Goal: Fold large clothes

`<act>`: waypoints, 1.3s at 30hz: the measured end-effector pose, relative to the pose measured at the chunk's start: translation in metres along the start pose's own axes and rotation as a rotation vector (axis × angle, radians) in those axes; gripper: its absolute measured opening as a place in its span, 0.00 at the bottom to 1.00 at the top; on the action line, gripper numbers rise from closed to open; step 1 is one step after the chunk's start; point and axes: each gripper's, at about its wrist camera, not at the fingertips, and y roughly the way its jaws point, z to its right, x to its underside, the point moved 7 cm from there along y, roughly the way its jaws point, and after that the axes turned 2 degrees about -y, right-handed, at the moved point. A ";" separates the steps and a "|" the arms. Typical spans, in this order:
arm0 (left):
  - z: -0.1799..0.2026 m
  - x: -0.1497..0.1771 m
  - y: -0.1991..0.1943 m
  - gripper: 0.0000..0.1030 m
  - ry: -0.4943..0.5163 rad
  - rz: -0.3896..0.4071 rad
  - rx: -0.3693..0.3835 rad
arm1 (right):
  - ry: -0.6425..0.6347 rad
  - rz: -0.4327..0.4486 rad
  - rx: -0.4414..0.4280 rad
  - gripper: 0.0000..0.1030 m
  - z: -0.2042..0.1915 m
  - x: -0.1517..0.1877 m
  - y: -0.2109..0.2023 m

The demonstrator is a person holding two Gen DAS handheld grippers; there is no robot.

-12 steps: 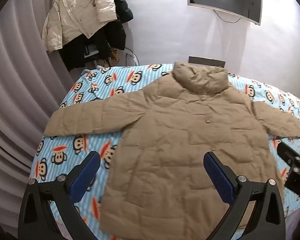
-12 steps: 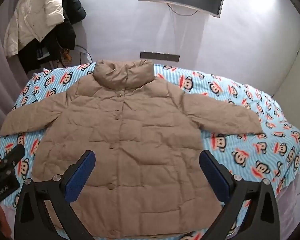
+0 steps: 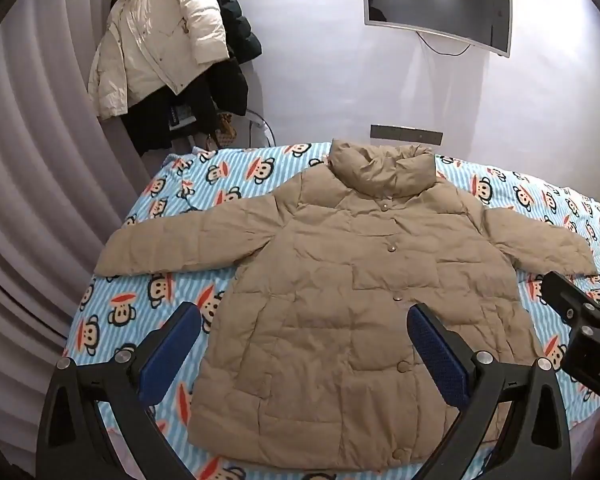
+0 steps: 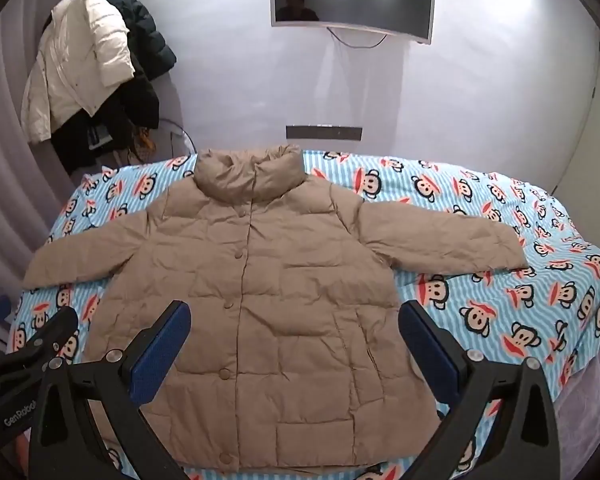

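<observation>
A large tan puffer coat [image 3: 340, 300] lies flat and buttoned on the bed, front up, collar toward the far wall, both sleeves spread out to the sides. It also shows in the right wrist view [image 4: 260, 280]. My left gripper [image 3: 304, 336] is open and empty, held above the coat's lower left part. My right gripper [image 4: 296, 332] is open and empty, held above the coat's lower right part. Each gripper shows at the edge of the other's view: the right one [image 3: 580, 320], the left one [image 4: 28, 344].
The bed [image 3: 148, 312] has a blue striped cover with monkey faces. A rack with white and dark jackets [image 3: 160, 40] stands at the back left. A monitor [image 3: 436, 4] hangs on the far wall. Curtains [image 3: 28, 200] run along the left.
Both grippers have shifted slightly; the coat appears a little lower and closer in both views. The coat itself has not moved.
</observation>
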 end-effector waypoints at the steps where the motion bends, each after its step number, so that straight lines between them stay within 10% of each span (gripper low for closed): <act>1: 0.000 0.000 -0.002 1.00 0.010 0.007 -0.003 | -0.002 0.002 0.002 1.00 -0.001 0.000 0.000; 39: -0.009 -0.009 0.015 1.00 -0.016 -0.027 -0.024 | -0.038 0.000 0.013 1.00 -0.014 -0.002 0.019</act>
